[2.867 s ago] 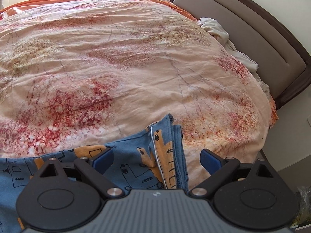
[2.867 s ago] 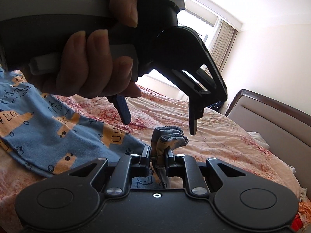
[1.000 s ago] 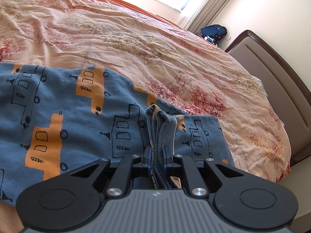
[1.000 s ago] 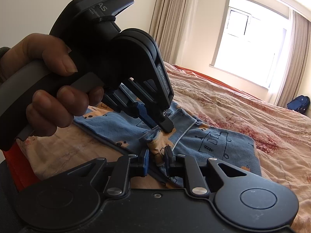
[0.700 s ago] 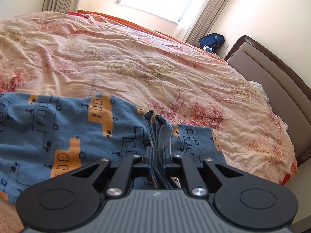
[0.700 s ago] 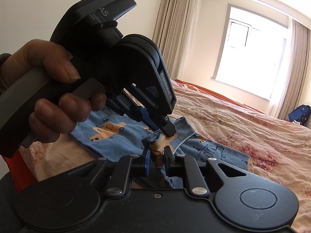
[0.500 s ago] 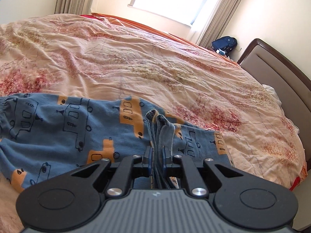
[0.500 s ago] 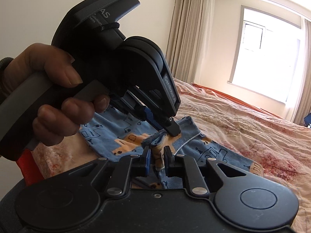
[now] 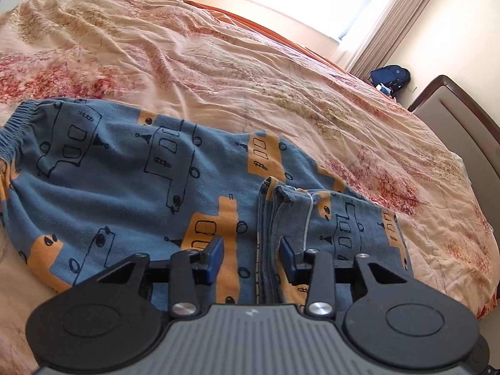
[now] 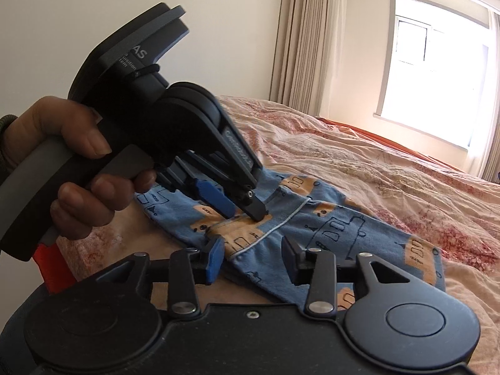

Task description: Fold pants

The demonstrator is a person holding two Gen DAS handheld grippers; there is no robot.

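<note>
Blue pants with orange vehicle prints lie folded over on the bed, elastic waistband at the far left. The stacked leg hems rest on top. My left gripper hovers over those hems; its jaws are opening, the hem stack lies loose between the pads without touching them. In the right wrist view the left gripper points down at the pants, held by a hand. My right gripper is opening too, a hem edge lying slack between its pads.
The floral peach duvet covers the whole bed. A padded headboard stands at the right, a blue backpack on the floor beyond. The window and curtains are behind. The bed's edge drops off close at lower right.
Both grippers were shut on the pants' hems and have now let go, jaws apart. The hems have dropped flat onto the pants. The left gripper has swung so the waistband now shows.
</note>
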